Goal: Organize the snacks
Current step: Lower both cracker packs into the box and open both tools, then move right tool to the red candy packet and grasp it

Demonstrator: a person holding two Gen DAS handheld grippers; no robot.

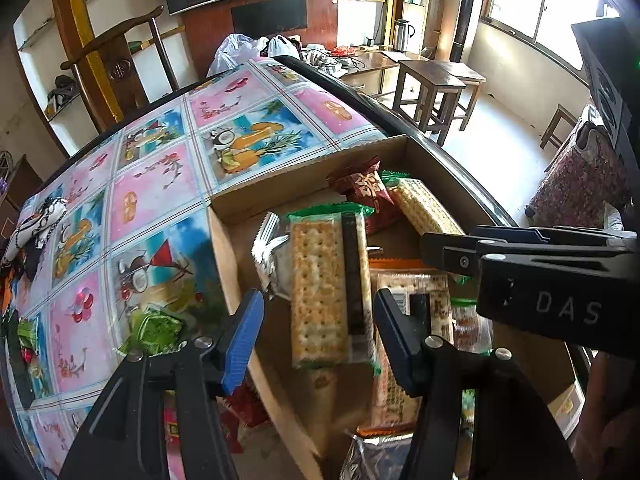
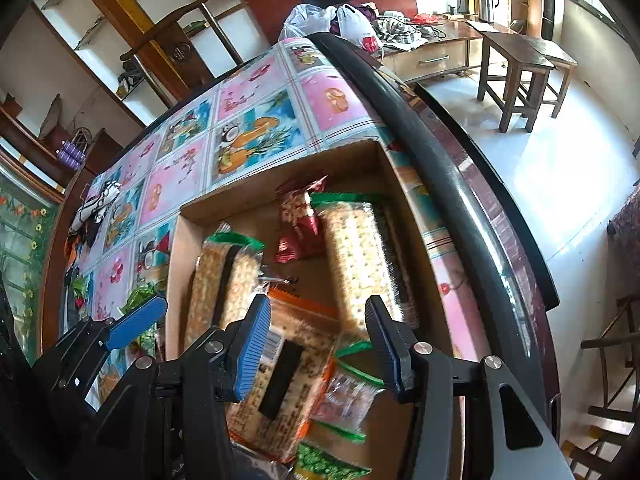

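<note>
left tongs: I had them spread over the box, nothing pinched.
right tongs: also spread, empty, hovering beside the left.
cardboard box: sat on the patterned tablecloth near the table edge.
snacks: green-trimmed cracker pack, orange-trimmed pack, red packet lay inside.
stray: green wrapper on the cloth, left of the box.

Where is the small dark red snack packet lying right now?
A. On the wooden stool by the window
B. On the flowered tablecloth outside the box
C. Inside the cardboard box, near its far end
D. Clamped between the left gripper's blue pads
C: the dark red snack packet lies inside the cardboard box, near its far wall, beside a green-edged cracker pack.
</note>
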